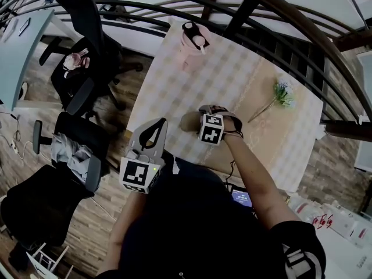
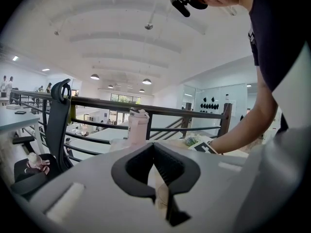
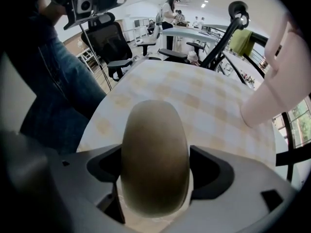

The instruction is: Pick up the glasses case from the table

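- at the table's [image 1: 232, 80] near left corner, left tongs [image 2: 153, 145] hang with tips together, empty.
- at the near edge, right tongs [image 3: 155, 152] point down, spread wide either side of the tan glasses case [image 1: 188, 122], which lies on the checked cloth [image 1: 174, 86].
- by the far edge, a pink bottle [image 1: 192, 42] stands.

An open-plan office on a mezzanine: swivel chairs [image 3: 109, 40], long desks [image 1: 23, 48], and a metal railing [image 2: 146, 111] overlooking a lower floor.

My left gripper [image 1: 156, 127] sits nearly level, jaws together. My right gripper [image 1: 203, 114] points steeply down, jaws spread wide.
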Motion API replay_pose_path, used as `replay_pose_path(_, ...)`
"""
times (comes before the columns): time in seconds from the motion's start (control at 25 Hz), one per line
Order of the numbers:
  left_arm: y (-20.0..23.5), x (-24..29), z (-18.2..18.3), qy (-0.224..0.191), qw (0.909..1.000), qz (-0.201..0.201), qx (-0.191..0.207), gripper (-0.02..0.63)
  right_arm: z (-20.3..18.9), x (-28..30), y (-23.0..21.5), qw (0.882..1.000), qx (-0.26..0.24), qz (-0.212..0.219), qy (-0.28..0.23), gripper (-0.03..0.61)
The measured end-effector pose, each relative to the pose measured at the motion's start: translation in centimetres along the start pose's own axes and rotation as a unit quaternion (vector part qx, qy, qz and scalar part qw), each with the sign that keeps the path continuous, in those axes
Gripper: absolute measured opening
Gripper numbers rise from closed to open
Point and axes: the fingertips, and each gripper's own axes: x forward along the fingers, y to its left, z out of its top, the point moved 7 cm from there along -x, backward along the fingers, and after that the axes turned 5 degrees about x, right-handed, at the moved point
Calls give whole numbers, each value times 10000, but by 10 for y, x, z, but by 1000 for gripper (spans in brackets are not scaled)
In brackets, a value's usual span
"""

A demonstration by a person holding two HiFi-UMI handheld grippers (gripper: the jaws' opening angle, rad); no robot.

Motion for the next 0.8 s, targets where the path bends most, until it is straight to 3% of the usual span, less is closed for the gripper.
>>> replay_pose_path(0.56,2,-3,2,-64,10000,-56,-10,8,5,0,0,9996,74,49,281,377)
replay_pose_path(0.8,2,-1,5,-37,9999,-84,-51,8,8,-14,0,9995,27,-167,272,377)
